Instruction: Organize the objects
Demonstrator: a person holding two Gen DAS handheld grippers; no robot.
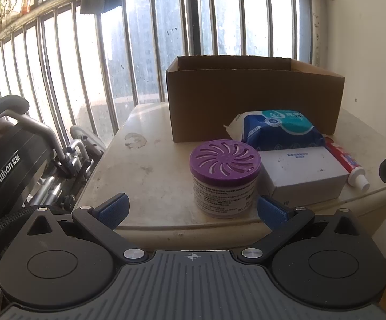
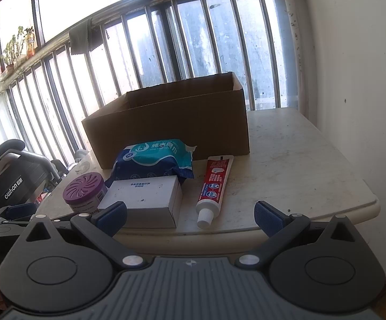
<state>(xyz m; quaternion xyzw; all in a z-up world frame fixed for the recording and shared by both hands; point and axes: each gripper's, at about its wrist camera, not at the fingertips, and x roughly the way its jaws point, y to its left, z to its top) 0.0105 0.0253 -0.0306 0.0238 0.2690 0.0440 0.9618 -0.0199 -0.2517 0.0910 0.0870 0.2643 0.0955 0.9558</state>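
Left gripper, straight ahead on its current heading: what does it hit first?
Most likely the purple-lidded round air-freshener tub near the white table's front edge. It sits slightly right of centre between the open left gripper fingers; depth is uncertain.

Open brown cardboard box [image 2: 166, 122] at back of pale stained worktop [image 2: 299, 165]; blue-teal wet-wipes pack [image 2: 154, 160] just before it, white rectangular carton [image 2: 142, 200] touching wipes' front; purple-lidded round air-freshener tub [image 2: 84, 193] left of carton, red-white toothpaste tube [image 2: 214, 186] right, cap toward front edge

Harsh window [image 1: 144, 40] backlight, perhaps overexposed
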